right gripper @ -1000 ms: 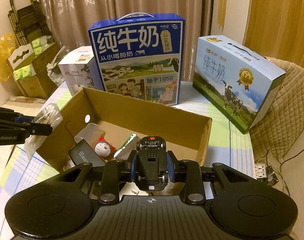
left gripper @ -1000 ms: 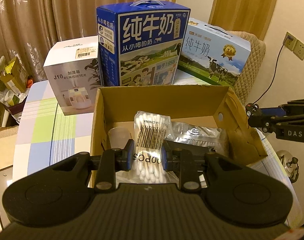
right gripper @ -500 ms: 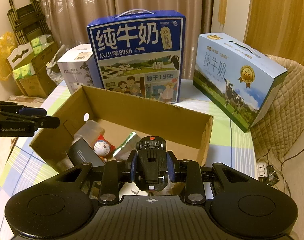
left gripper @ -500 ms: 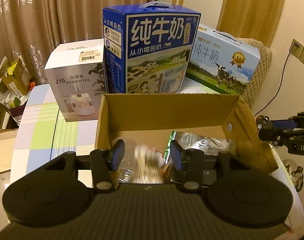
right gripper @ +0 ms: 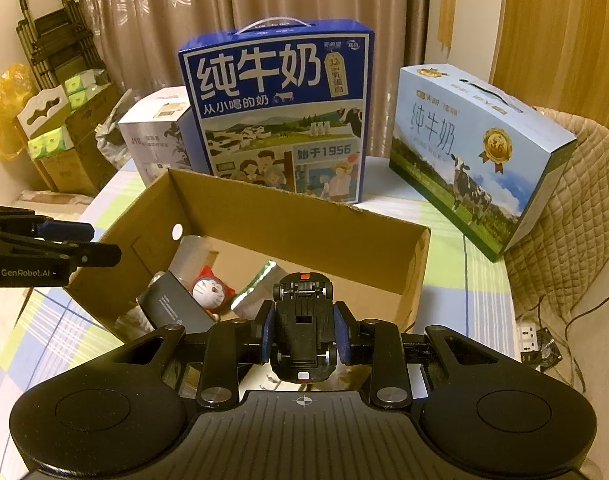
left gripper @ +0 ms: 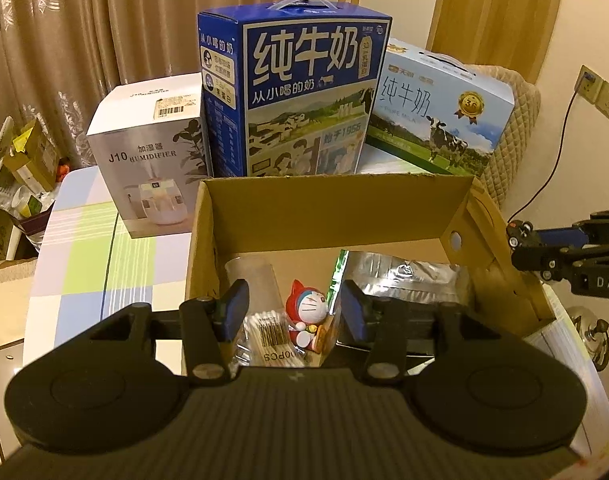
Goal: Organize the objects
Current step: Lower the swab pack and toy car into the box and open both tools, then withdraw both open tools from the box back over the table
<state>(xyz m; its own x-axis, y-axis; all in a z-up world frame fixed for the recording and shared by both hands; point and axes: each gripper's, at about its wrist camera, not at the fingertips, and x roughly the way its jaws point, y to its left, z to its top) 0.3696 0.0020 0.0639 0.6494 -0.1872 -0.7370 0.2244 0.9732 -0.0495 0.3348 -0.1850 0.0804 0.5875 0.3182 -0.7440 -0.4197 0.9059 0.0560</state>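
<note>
Here our worry starts with the black toy car (right gripper: pixel 302 330), which we hold nose-up and underside toward the camera, above the near edge of the open cardboard box (right gripper: pixel 304 216). If we let it go from where it hangs, it could strike the near wall and tip out onto the checked worktop (right gripper: pixel 456 272), or drop hard onto the red-and-white Doraemon figure (right gripper: pixel 210 290) and the dark flat box (right gripper: pixel 176 308) already lying inside; its wheels would also let it roll once it lands. The silver foil pouch (right gripper: pixel 256 286) leaning in the middle is loose and could be knocked flat by a careless drop. The right fingers (right gripper: pixel 302 336) are narrow and clamped on the car's two flanks, blue pads pressed against its sides, so the grip looks firm for now. Our left fingers (left gripper: pixel 292 312) stand moderately apart with nothing between them; they hang over the box, and the bag of cotton swabs (left gripper: pixel 270 338) lies free on the box floor beneath them, beside the Doraemon figure (left gripper: pixel 308 312). Behind the box stand the tall blue milk carton (right gripper: pixel 278 108), the lighter blue milk carton (right gripper: pixel 476 156) and the white humidifier box (left gripper: pixel 152 152), near enough that a wide swing of either hand could nudge them.
</note>
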